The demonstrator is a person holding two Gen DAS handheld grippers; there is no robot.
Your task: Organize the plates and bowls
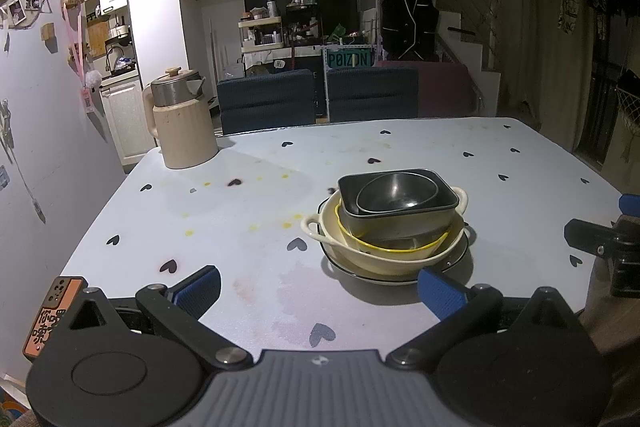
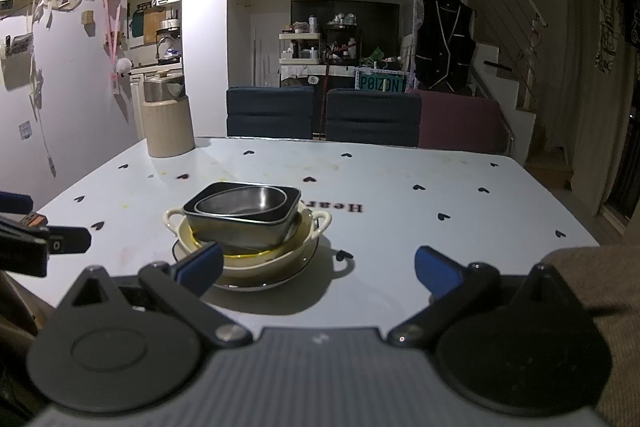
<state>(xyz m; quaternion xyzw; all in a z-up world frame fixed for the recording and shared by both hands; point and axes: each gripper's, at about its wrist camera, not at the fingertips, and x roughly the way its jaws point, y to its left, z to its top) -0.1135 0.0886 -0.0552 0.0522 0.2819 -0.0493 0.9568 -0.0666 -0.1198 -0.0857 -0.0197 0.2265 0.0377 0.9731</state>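
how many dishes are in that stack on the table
5 visible, nested: a black-rimmed plate at the bottom, cream handled bowl, yellow-rimmed bowl, dark square dish, metal bowl on top. More could be hidden inside.

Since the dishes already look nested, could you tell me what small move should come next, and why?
Probably ease both grippers back and leave the pile alone. The round metal bowl sits inside the dark square dish, which sits in the cream handled bowl on the white plate. The left gripper and right gripper are open and hold nothing, so little seems left to stack.
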